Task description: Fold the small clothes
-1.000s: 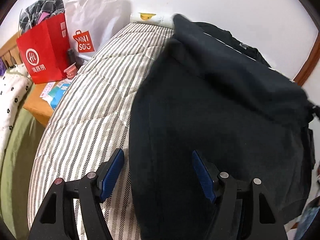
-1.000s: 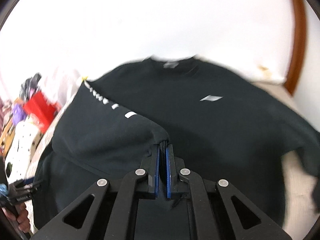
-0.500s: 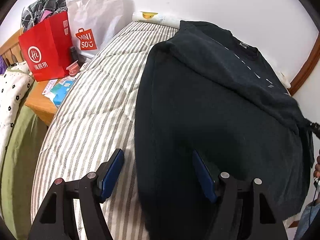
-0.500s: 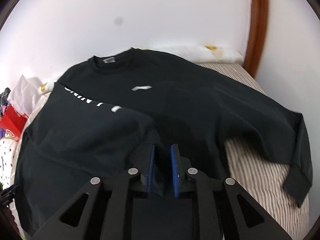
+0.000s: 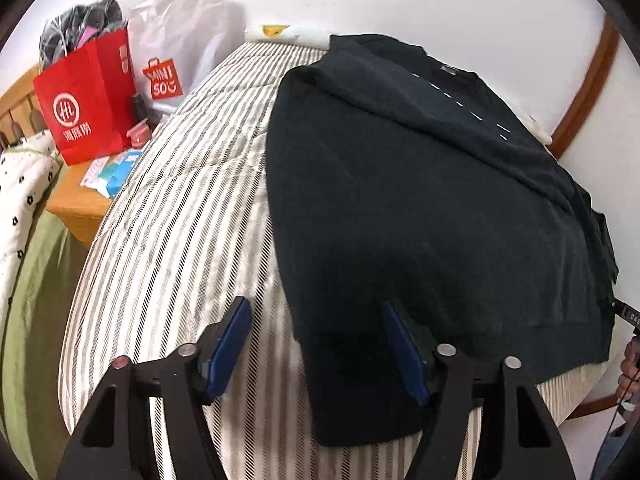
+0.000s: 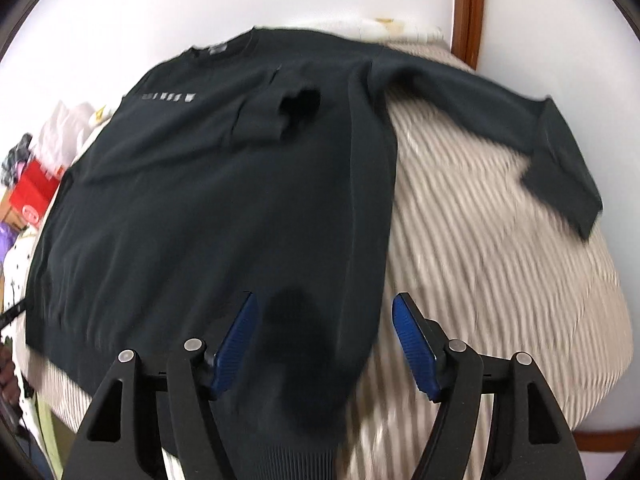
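Left wrist view: the left gripper (image 5: pixel 316 344), jaws just narrowed yet spread and empty, is held over the black sweatshirt (image 5: pixel 420 200), its hem corner between them, on the striped bed (image 5: pixel 168 240). One sleeve (image 6: pixel 256 120) is folded in; the right gripper (image 6: pixel 324 340), jaws just opened, grips nothing; the other sleeve (image 6: pixel 560 160) remains.

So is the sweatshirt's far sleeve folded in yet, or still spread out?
Still spread: that sleeve of the black sweatshirt lies out across the striped bedcover. The other sleeve's cuff is folded onto the chest.
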A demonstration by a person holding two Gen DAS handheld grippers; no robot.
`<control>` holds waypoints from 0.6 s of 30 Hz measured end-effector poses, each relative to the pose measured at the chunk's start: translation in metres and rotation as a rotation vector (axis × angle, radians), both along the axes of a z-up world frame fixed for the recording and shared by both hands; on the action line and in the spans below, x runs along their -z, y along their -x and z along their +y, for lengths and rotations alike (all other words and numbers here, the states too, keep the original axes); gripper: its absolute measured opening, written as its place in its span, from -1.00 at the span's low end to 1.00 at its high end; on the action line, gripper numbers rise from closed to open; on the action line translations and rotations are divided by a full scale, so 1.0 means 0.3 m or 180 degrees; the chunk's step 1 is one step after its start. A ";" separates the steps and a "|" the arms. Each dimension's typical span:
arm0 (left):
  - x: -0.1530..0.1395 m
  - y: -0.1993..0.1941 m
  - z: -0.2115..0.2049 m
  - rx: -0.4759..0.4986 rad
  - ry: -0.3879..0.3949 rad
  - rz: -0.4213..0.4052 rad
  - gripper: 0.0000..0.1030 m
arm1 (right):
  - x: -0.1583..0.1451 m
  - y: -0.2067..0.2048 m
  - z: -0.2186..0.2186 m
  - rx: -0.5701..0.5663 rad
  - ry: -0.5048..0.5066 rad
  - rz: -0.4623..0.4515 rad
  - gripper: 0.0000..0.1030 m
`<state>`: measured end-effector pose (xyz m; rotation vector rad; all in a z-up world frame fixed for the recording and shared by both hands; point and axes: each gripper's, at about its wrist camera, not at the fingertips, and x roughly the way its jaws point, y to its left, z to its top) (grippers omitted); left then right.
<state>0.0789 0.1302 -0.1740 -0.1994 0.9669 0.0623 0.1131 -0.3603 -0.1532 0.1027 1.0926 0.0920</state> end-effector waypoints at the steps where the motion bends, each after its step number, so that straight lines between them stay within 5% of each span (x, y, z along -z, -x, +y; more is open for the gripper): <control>1: 0.001 0.008 -0.014 0.0008 -0.0032 -0.0027 0.03 | 0.010 0.025 0.001 -0.0002 -0.0024 -0.0004 0.34; 3: -0.001 0.014 -0.031 0.0046 -0.0004 -0.0046 -0.25 | 0.023 0.064 0.009 -0.0001 -0.0077 -0.0056 0.35; 5: -0.005 0.010 -0.037 0.0000 -0.0019 -0.0013 -0.32 | 0.027 0.084 0.022 0.0012 -0.0085 -0.0163 0.35; 10: -0.016 0.017 -0.005 -0.0119 0.0173 0.0018 -0.67 | 0.025 0.086 0.047 0.0033 0.0006 -0.0274 -0.74; 18: -0.057 0.141 0.003 -0.0082 0.0116 -0.0036 -0.76 | -0.054 0.149 0.026 -0.0001 -0.0054 -0.0345 -0.86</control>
